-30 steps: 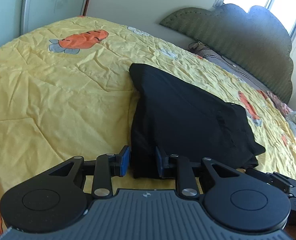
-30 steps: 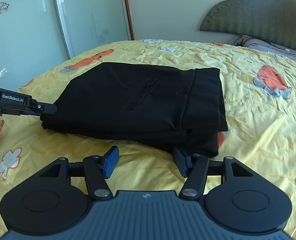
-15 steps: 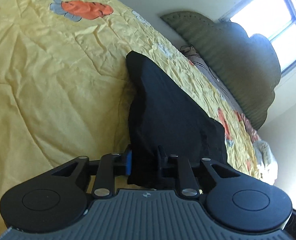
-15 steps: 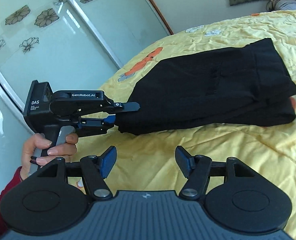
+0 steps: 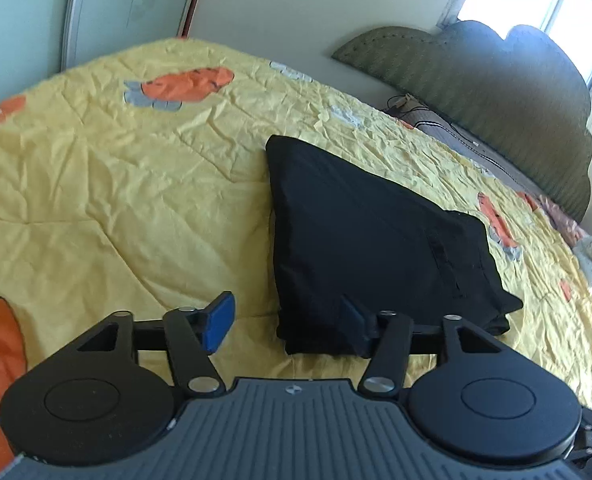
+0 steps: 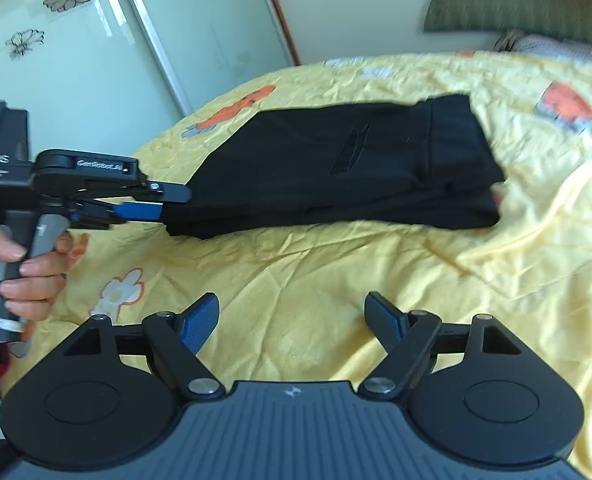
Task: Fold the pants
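The black pants (image 5: 368, 248) lie folded into a thick stack on the yellow bedspread (image 5: 116, 208). They also show in the right wrist view (image 6: 348, 172), with a back pocket on top. My left gripper (image 5: 286, 318) is open at the stack's near corner, its right finger over the cloth and its left finger on the bedspread. In the right wrist view the left gripper (image 6: 168, 204) meets the stack's left end. My right gripper (image 6: 292, 320) is open and empty above bare bedspread, in front of the stack.
A green padded headboard (image 5: 476, 80) and pillows (image 5: 448, 128) stand at the bed's far end. A sliding glass wardrobe door (image 6: 96, 48) runs along the left. A window (image 5: 536, 4) is behind the headboard. The bedspread has a raised fold (image 6: 536, 248) at the right.
My left gripper has opened and let go of the stack's corner, which has dropped back onto the bed. My right gripper has stayed open and shifted back a little.
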`<state>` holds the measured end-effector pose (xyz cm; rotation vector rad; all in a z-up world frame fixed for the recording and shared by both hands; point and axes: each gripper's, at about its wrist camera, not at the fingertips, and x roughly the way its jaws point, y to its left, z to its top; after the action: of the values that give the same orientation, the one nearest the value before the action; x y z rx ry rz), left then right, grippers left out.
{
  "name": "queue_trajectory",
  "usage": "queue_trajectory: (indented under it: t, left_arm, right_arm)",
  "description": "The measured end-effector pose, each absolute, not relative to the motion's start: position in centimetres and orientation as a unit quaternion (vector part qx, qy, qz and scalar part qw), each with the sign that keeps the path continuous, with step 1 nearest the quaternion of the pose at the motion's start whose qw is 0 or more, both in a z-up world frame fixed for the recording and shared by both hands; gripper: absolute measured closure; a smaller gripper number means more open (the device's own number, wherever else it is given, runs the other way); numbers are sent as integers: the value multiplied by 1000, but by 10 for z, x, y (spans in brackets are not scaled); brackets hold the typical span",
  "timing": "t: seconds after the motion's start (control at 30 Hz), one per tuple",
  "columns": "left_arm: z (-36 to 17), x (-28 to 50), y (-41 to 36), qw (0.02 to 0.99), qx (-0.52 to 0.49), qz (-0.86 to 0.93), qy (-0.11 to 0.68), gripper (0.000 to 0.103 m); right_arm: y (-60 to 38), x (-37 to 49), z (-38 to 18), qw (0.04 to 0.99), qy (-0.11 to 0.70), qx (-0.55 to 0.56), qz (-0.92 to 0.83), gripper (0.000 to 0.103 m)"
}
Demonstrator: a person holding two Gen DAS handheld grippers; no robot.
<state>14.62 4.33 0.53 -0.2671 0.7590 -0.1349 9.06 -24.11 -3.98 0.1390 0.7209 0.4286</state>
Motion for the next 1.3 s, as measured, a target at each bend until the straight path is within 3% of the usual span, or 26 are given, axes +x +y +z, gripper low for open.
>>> queue_trajectory:
  t: [0.07, 0.13, 0.43, 0.73, 1.3]
  left_arm:
    - [4, 130, 30, 923, -101, -61, 366, 28]
    - [-5, 116, 12, 925, -63, -60, 370, 27]
    - [-28, 92, -21, 931, 15, -54, 360, 18]
    - [-37, 93, -25, 937, 37, -40, 345, 4]
    - [-41, 90, -23, 941, 35, -35, 335, 0]
  right_arm:
    - [-233, 78, -34, 925, 328, 33, 186, 21]
    - [-225, 70, -36, 934, 321, 10, 157, 12]
    - [-210, 61, -51, 938, 342, -21, 59, 2]
    - [-210, 65, -57, 930, 368, 4, 19, 0]
    - [-209, 60, -60, 939, 344, 12, 17, 0]
